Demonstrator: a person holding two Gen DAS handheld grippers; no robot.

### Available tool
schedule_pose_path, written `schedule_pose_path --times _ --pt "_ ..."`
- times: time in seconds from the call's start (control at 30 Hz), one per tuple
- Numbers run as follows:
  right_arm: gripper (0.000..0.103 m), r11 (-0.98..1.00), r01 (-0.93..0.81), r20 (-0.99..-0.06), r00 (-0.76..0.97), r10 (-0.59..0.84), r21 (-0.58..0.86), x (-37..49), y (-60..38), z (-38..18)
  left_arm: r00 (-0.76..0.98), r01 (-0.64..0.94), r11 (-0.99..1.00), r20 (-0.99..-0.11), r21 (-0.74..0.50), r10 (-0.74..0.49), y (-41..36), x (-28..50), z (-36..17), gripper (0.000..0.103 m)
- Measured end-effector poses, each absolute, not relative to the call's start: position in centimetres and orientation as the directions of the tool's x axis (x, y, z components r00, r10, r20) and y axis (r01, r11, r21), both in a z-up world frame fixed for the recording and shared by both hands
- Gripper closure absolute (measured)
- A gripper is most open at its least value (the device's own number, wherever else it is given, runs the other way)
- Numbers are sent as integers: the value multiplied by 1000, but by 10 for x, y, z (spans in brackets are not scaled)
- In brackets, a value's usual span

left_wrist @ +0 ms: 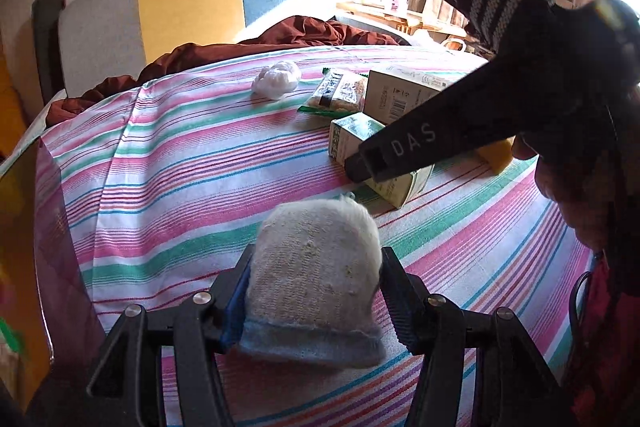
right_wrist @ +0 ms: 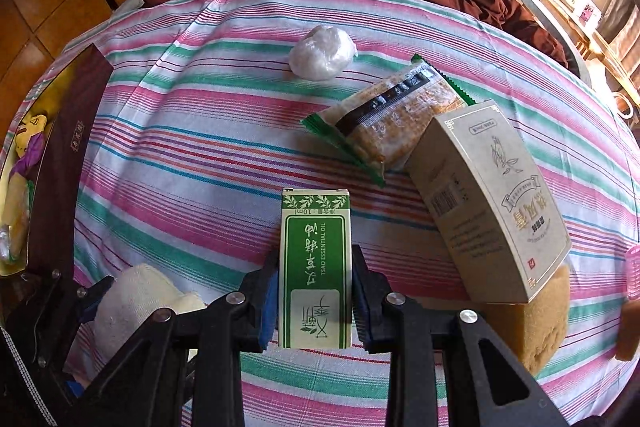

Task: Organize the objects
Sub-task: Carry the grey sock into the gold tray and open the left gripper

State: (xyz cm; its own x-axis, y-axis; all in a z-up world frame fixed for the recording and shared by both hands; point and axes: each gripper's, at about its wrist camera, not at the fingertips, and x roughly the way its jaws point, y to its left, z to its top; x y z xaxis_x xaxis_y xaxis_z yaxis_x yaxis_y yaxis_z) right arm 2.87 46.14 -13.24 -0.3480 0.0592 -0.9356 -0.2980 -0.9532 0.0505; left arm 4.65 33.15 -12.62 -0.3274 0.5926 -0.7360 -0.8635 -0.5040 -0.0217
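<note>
Now the dark box (right_wrist: 60, 163) at the cloth's left edge holds yellow and purple items (cut off, hard to identify). The left gripper (left_wrist: 314, 283) pinches a white sock (left_wrist: 316, 267) above the striped cloth (left_wrist: 180, 163); the right gripper (right_wrist: 312, 303) clamps the green oil box (right_wrist: 315, 267) near the beige carton (right_wrist: 488, 203).

Both views sit low and close over the striped counter (left_wrist: 180, 163), looking toward its far edge. The left wrist view looks from the near left, the right wrist view from further right. Both share the green box (right_wrist: 314, 267) and white wad (left_wrist: 277, 78).

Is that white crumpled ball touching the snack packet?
No, the white crumpled ball sits apart from the snack packet, with striped cloth showing between them.
</note>
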Motion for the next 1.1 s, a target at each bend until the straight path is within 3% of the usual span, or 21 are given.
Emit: schedule_pose_path --times 0.4,1.1 --pt "73 -956 -290 -933 -354 64 44 27 462 -134 -331 -840 -541 -751 -40 571 323 46 -118 51" --pt "73 -961 -277 -930 -356 90 14 27 453 -133 -442 -761 -645 -669 -73 598 265 39 -45 51"
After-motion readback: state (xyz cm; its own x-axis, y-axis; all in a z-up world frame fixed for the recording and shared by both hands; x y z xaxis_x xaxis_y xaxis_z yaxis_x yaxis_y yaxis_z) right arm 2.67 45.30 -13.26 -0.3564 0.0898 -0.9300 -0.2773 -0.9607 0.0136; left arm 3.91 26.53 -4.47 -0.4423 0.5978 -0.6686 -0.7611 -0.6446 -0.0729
